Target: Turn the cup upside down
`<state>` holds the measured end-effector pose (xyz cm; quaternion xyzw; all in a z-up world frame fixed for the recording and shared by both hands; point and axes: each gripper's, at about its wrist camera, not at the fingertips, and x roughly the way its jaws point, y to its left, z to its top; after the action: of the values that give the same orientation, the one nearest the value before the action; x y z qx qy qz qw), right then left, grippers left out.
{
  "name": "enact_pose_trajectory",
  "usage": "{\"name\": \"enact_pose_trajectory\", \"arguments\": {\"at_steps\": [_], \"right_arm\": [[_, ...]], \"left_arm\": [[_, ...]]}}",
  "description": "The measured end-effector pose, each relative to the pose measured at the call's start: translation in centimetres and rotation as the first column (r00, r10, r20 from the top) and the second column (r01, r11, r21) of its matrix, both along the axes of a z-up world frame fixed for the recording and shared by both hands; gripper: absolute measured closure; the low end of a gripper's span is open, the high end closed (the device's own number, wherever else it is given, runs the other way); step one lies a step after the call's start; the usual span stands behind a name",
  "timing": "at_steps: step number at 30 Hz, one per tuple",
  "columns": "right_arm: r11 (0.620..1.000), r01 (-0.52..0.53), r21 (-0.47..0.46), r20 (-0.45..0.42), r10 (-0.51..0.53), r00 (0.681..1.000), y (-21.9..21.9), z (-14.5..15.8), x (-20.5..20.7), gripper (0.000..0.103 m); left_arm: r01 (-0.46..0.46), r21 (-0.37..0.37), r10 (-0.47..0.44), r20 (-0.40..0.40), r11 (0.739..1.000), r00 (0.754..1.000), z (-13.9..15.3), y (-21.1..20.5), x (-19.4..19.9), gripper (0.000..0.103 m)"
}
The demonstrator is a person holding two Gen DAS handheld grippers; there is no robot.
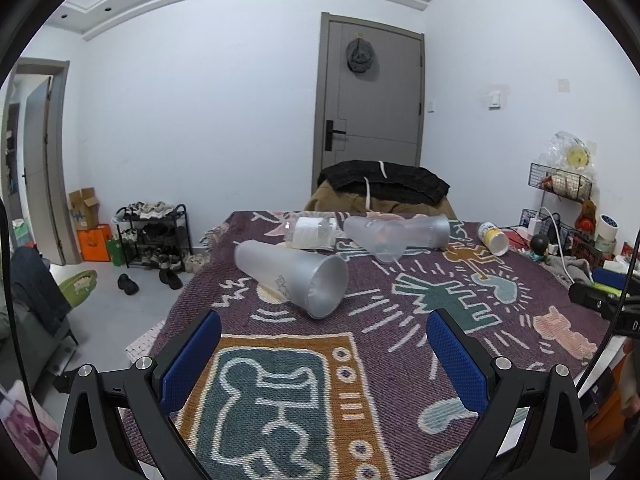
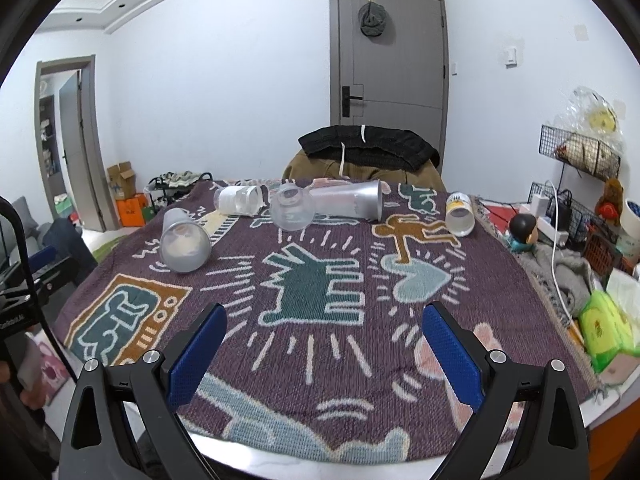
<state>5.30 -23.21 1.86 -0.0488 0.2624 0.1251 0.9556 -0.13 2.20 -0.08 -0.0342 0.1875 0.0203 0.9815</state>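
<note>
Several cups lie on their sides on a patterned rug over the table (image 1: 400, 368). A frosted cup (image 1: 292, 274) lies nearest my left gripper (image 1: 324, 336), its mouth toward me; it also shows in the right wrist view (image 2: 184, 240). Behind it lie a clear cup with a white label (image 1: 314, 232) (image 2: 240, 199), two more frosted cups (image 1: 394, 236), one across the other (image 2: 290, 210) (image 2: 348, 199), and a small white and yellow cup (image 1: 493, 237) (image 2: 460, 214). My left gripper is open and empty. My right gripper (image 2: 324, 330) is open and empty, well short of the cups.
A chair with dark clothes (image 2: 366, 154) stands behind the table. Wire racks, a cable, a figurine (image 2: 524, 230) and a green pack (image 2: 608, 328) crowd the right edge. The other gripper shows at the far right (image 1: 600, 304). A shoe rack (image 1: 154, 236) stands on the floor, left.
</note>
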Motion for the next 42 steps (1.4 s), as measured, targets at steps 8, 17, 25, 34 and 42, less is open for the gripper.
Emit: {"name": "enact_pose_trajectory", "arguments": {"at_steps": [8, 17, 25, 34, 42], "right_arm": [[0.995, -0.082, -0.055, -0.04, 0.08, 0.996, 3.7, 0.7, 4.2, 0.005], [0.955, -0.221, -0.197, -0.058, 0.214, 0.975, 9.5, 1.1, 9.2, 0.005], [0.922, -0.283, -0.263, -0.081, 0.271, 0.959, 13.1, 0.9, 14.1, 0.005], [0.857, -0.361, -0.368, -0.083, 0.357, 0.931, 17.0, 1.6, 19.4, 0.005], [0.727, -0.459, -0.511, -0.128, 0.464, 0.877, 20.3, 1.2, 23.8, 0.005]], "left_arm": [[-0.065, -0.022, 0.065, -0.002, 0.998, 0.998, -0.3, 3.2, 0.7, 0.0], [-0.153, -0.075, 0.152, -0.013, 0.985, 0.988, -0.9, 7.2, 1.8, 0.0], [-0.219, -0.115, 0.217, -0.024, 0.969, 0.976, -1.8, 10.4, 2.4, 0.0], [-0.277, -0.152, 0.271, -0.056, 0.949, 0.961, -3.1, 14.1, 2.7, 0.0], [-0.338, -0.164, 0.328, -0.086, 0.927, 0.941, -4.0, 16.5, 3.4, 0.0]]}}
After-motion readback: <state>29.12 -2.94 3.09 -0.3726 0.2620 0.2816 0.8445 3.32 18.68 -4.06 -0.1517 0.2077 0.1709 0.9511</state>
